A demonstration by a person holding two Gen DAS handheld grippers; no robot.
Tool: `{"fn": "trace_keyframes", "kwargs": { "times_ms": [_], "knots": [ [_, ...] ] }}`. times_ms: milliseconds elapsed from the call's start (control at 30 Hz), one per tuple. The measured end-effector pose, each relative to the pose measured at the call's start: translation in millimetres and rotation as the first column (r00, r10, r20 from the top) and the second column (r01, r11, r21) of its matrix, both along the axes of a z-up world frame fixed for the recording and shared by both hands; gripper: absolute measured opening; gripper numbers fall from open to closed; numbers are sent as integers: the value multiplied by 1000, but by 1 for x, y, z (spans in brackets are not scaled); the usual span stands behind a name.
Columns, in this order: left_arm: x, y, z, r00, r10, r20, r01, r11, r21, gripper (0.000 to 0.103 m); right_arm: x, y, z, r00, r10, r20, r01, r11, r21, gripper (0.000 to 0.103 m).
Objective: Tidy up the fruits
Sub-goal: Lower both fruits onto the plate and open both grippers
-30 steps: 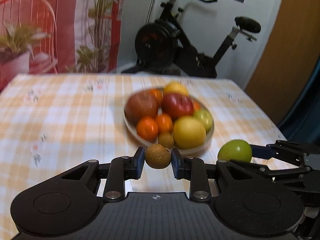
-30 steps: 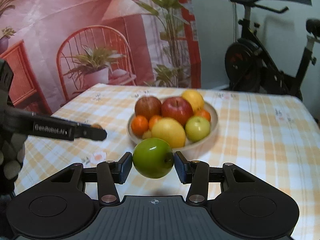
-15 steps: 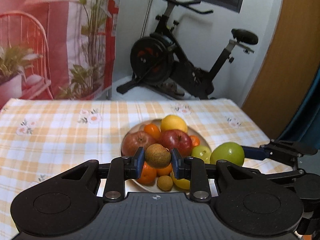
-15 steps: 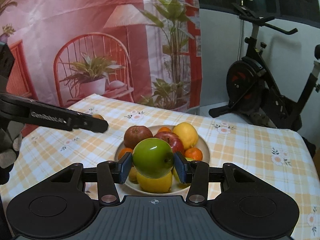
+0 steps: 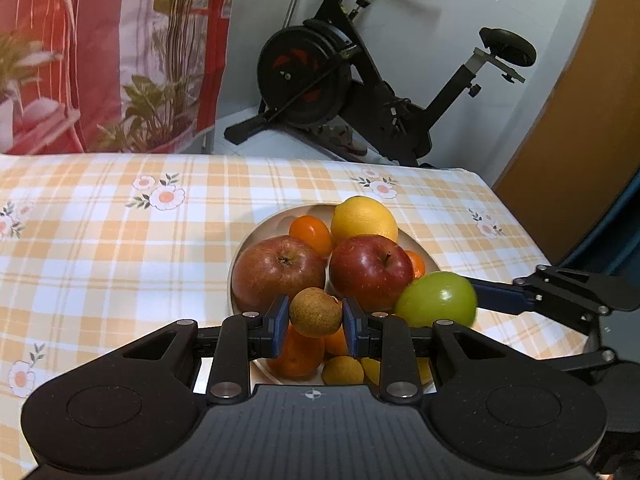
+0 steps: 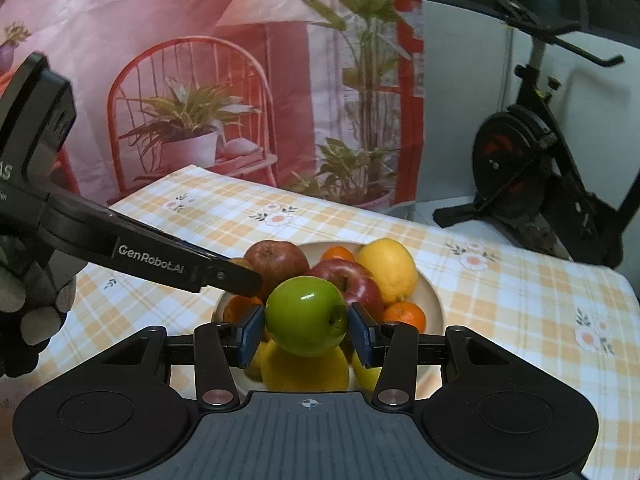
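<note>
My left gripper point(image 5: 315, 319) is shut on a small brown round fruit point(image 5: 315, 312) and holds it above the near side of the fruit bowl point(image 5: 264, 224). My right gripper point(image 6: 306, 330) is shut on a green apple point(image 6: 306, 316), also above the bowl point(image 6: 430, 292); the apple shows in the left wrist view point(image 5: 438, 298). The bowl holds two red apples point(image 5: 278, 268), a yellow citrus point(image 5: 364, 220), several mandarins point(image 5: 310, 232) and more yellow fruit point(image 6: 304, 368). The left gripper's arm point(image 6: 160, 258) reaches in from the left in the right wrist view.
The bowl stands on a table with an orange checked flowered cloth point(image 5: 100, 240). An exercise bike point(image 5: 360, 80) stands beyond the far table edge. A red printed curtain point(image 6: 180, 60) hangs behind. A wooden door point(image 5: 580, 120) is at the right.
Both grippers have risen and moved forward over the bowl, still holding their fruit. The bowl now lies just beneath and beyond the fingertips in both views.
</note>
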State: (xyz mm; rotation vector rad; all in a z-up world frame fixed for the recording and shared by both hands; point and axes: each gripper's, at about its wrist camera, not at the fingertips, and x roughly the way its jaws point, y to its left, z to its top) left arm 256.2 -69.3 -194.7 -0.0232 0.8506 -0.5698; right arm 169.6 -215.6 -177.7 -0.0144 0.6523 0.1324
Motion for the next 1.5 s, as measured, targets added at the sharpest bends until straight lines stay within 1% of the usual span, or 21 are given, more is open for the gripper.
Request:
{"fn": "trace_keyframes", "kwargs": {
  "times_ms": [267, 600, 900, 1300, 1367, 1433, 1500],
  "knots": [
    [10, 2, -5, 999, 0, -48, -2, 999, -34, 30, 15, 9, -3, 999, 33, -1, -33, 999, -31, 43],
    [12, 5, -6, 998, 8, -60, -10, 999, -46, 31, 19, 10, -7, 1000, 27, 8, -26, 999, -37, 43],
    [10, 13, 1, 998, 34, -43, -36, 998, -56, 31, 17, 13, -3, 1000, 25, 9, -25, 998, -52, 45],
    [0, 20, 8, 998, 56, -7, -56, 998, -17, 31, 7, 15, 2, 1000, 5, 0, -5, 998, -65, 45],
    [-3, 21, 11, 998, 61, 5, -61, 998, -5, 32, 5, 15, 4, 1000, 0, 5, 0, 998, -66, 45],
    [-7, 23, 15, 997, 72, 22, -73, 997, 9, 39, 2, 16, 8, 1000, -12, 12, 12, 998, -66, 46],
    [-11, 25, 21, 996, 82, 44, -83, 996, 16, 41, -2, 16, 13, 999, -28, 24, 29, 998, -61, 49]
  ]
}}
